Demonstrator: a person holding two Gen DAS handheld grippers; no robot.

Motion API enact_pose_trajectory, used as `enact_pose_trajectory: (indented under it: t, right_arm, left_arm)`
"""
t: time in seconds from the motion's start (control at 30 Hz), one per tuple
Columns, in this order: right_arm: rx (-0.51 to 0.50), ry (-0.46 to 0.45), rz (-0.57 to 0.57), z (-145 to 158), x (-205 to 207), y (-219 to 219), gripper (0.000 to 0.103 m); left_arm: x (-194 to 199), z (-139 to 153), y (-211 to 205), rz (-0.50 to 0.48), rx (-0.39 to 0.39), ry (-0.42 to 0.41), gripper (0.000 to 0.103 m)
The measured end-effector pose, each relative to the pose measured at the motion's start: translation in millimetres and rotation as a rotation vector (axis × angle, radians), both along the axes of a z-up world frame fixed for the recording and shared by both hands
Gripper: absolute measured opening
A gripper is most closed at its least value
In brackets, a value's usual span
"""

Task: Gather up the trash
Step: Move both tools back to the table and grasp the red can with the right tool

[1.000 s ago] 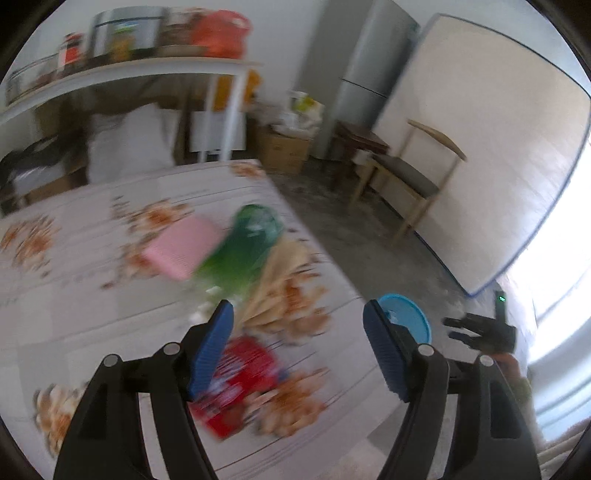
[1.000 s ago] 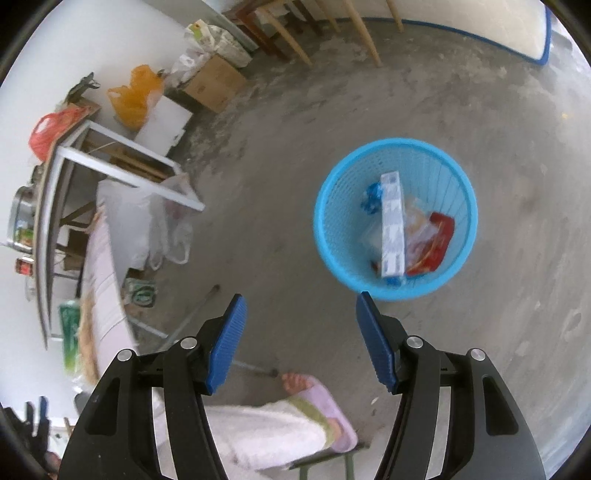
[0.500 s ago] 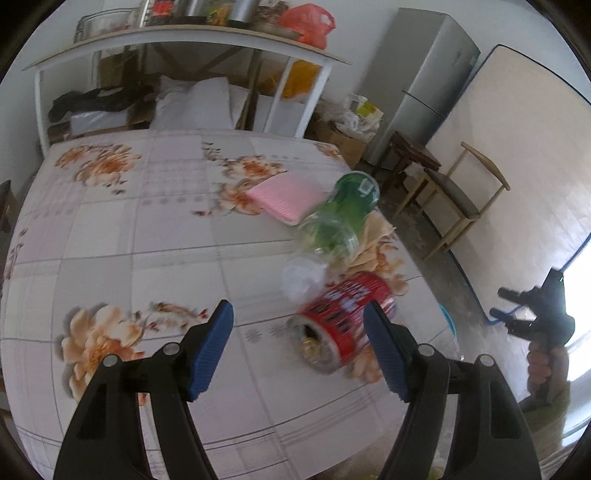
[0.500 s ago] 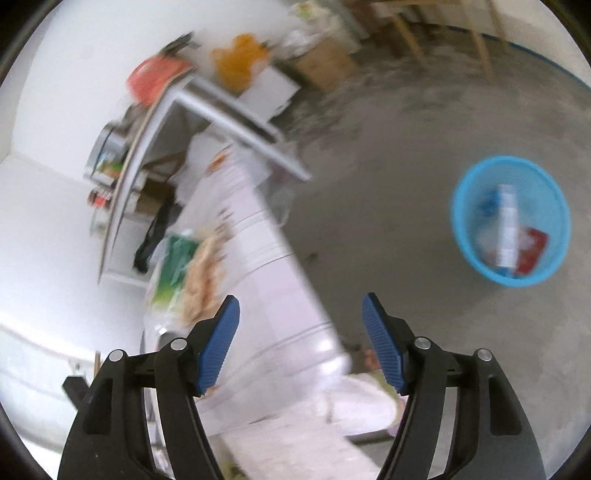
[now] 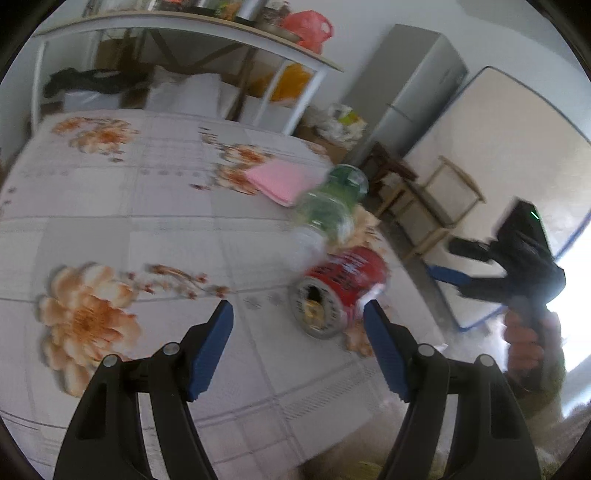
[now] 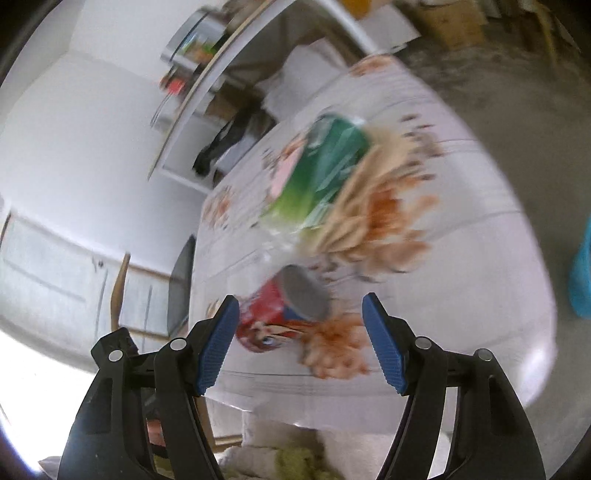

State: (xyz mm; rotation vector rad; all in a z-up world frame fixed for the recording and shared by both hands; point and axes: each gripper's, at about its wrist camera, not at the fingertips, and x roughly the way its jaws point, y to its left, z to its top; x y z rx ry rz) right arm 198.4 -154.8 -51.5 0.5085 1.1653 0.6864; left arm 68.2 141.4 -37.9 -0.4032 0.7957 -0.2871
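Note:
A red can (image 5: 341,291) lies on its side on the flowered table (image 5: 129,206), near the right edge. A green plastic bottle (image 5: 332,206) lies just behind it, beside a pink pad (image 5: 280,179). My left gripper (image 5: 299,328) is open and empty, just in front of the can. My right gripper (image 6: 301,321) is open and empty, facing the can (image 6: 280,314) and the bottle (image 6: 321,173) from the table's side; it also shows in the left wrist view (image 5: 476,266). A sliver of the blue trash basket (image 6: 581,280) shows at the right.
A white shelf (image 5: 192,26) with bags and pots stands behind the table. A grey fridge (image 5: 410,92), wooden chairs (image 5: 436,199) and a leaning mattress (image 5: 498,158) stand to the right on the concrete floor.
My right gripper has swung from above the blue basket toward the table and now faces the can and bottle. My left gripper has drawn nearer the can. Both stayed open.

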Motion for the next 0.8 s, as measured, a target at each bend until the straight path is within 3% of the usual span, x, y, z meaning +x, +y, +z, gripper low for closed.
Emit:
enact_pose_trajectory:
  t: [0.13,0.23,0.4,0.53,0.8]
  right_arm:
    - [-0.06,-0.01,0.034,-6,12,35,0.066]
    - [-0.094,-0.011,0.043,-12,17,50,0.066]
    - [-0.14,0.002,0.043,-19,19,63,0.045]
    - [-0.105,0.061,0.033,-31,20,62,0.028]
    - [0.017,0.142,-0.009,-41,16,33,0.026]
  left_arm:
    - [-1,-5,-13,-0.064,-0.033,-0.045,0.071]
    - [5,-13,-17,-0.079,-0.065,-0.031,0.071]
    - [14,-16,-17,-0.097,-0.183,-0.026,0.056]
    - [24,-16,-19,-0.109,-0.251,-0.02,0.047]
    - [29,-14,-22,-0.1,-0.295,-0.011,0.043]
